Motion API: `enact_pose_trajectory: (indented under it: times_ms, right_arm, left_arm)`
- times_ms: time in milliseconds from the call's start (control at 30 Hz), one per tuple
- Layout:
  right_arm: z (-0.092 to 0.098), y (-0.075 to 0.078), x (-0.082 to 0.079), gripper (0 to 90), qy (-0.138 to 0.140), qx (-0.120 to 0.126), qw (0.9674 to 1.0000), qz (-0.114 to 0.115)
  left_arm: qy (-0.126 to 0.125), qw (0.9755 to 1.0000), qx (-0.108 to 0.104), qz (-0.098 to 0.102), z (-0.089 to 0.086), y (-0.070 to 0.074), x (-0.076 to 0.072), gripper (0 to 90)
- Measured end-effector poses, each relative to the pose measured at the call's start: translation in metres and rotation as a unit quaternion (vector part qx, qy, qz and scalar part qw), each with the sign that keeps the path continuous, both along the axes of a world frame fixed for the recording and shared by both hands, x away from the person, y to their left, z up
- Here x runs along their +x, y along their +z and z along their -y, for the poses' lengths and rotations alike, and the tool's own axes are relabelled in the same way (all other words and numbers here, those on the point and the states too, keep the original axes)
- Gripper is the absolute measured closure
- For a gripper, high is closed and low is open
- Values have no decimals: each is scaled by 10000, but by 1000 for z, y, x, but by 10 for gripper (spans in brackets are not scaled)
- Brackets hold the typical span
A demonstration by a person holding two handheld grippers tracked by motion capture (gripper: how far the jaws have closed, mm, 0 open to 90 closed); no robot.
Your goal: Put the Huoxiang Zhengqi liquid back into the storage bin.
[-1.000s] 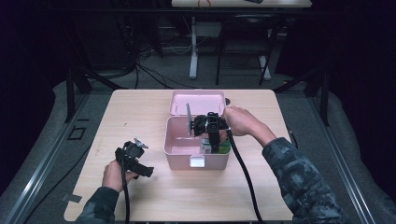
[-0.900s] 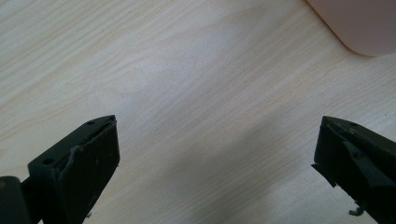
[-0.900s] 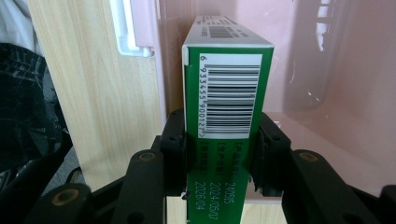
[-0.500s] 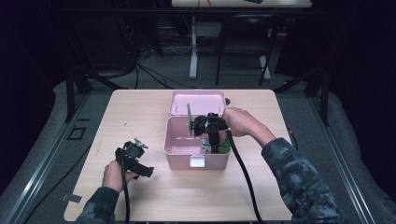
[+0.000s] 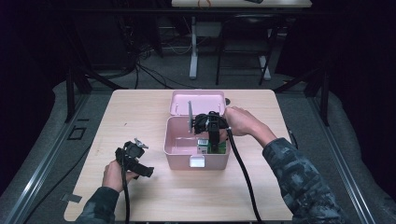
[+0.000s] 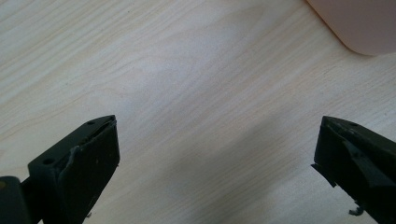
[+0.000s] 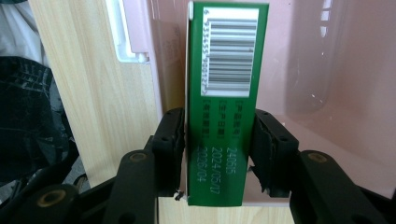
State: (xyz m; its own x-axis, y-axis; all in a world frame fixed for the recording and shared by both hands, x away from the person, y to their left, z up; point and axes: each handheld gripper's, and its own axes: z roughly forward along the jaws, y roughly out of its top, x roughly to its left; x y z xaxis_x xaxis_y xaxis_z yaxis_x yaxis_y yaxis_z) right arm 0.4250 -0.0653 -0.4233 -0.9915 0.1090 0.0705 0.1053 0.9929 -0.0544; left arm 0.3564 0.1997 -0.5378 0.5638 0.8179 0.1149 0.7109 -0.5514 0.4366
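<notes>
- The pink box [image 5: 177, 151] stands open at the middle of the wooden table [image 5: 299, 182], its lid [image 5: 198, 101] tipped back on the far side, away from the person.
- The right gripper [image 5: 211, 148] reaches down into the box at its near right corner, with the person's right hand [image 5: 243, 122] behind it over the box's right wall.
- Between its jaws stands a green carton [image 7: 222, 107] with a white barcode panel, narrow face toward the camera, in the right gripper view.
- The jaws have just been opening. In that view the left pad [image 7: 172, 149] lies against the carton's edge, while a thin gap shows between the carton and the right pad [image 7: 266, 154], so the grip looks slack rather than clamped.
- The carton sits inside the box against its near wall, just beside the white latch [image 7: 122, 35] on the outside of that wall.
- From the high view the carton [image 5: 202, 145] shows as a green patch under the gripper, behind the latch [image 5: 197, 162].
- The left gripper [image 5: 145, 171] rests in the person's left hand [image 5: 114, 173], left of the box and apart from it.
- Its jaws are spread wide over bare wood, holding nothing; a corner of the box [image 6: 359, 23] shows at the upper right of the left gripper view.
</notes>
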Motion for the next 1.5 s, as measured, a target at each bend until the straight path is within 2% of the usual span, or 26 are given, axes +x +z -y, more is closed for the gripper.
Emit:
enact_pose_trajectory:
  times_ms: [133,233,267,400,467,567,700,833,900,1067,1300,1367,1500]
  right_arm:
    - [5,2,1,540,-87,145,9999,-12]
    - [10,5,2,447,-223,228,9995,37]
    - [10,5,2,447,-223,228,9995,37]
    - [17,8,3,347,-413,442,9982,59]
    - [21,9,4,267,-501,604,9969,-7]
    - [27,12,4,195,-658,817,9945,47]
    - [33,17,3,150,-795,1053,9912,105]
    - [42,22,2,119,-1020,1401,9847,204]
    - [45,23,3,84,-1104,1512,9821,226]
    - [58,25,3,3,-1383,1820,9729,352]
    - [74,28,3,0,-1689,2170,9599,535]
    - [78,29,3,0,-1755,2193,9579,592]
    - [86,29,4,0,-1916,2342,9505,701]
  left_arm:
    - [13,10000,-20,-2,0,0,0,3]
    - [4,10000,-18,2,0,0,0,3]
    - [4,10000,-24,0,0,0,0,3]
    - [3,10000,-50,-5,0,0,0,3]
    - [5,10000,-67,-10,0,1,0,3]
    - [22,10000,-94,-22,-1,1,0,3]
    - [20,9999,-102,-39,-1,1,1,3]
    - [38,9999,-140,-36,-1,3,1,3]
    - [41,9999,-148,-37,-1,4,1,3]
    - [35,9998,-179,-25,-1,7,1,3]
    - [54,9997,-223,12,-2,12,1,3]
    - [67,9997,-234,10,-2,13,2,3]
    - [58,9997,-248,25,-2,15,2,3]
